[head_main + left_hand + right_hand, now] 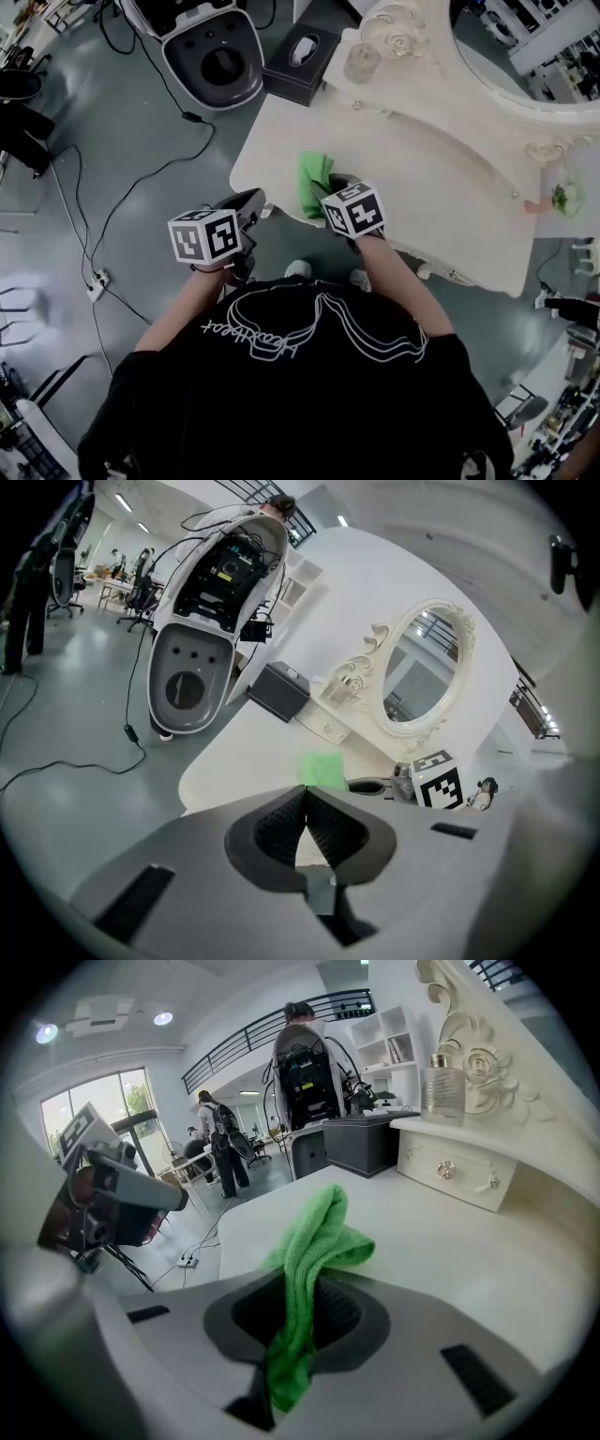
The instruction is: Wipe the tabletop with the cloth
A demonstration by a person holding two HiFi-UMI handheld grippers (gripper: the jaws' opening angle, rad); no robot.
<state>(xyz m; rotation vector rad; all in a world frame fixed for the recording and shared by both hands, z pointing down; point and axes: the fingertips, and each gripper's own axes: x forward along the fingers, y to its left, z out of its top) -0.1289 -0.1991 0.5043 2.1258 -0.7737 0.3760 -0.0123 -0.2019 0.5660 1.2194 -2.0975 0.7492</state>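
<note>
Green cloth by near tabletop edge

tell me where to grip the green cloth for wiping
Grip the cloth by its bunched near end, coming from the front edge of the tabletop. The right tool is shut on that fold, and the rest drapes forward onto the surface, probably leaving enough loose to wipe with.
</note>
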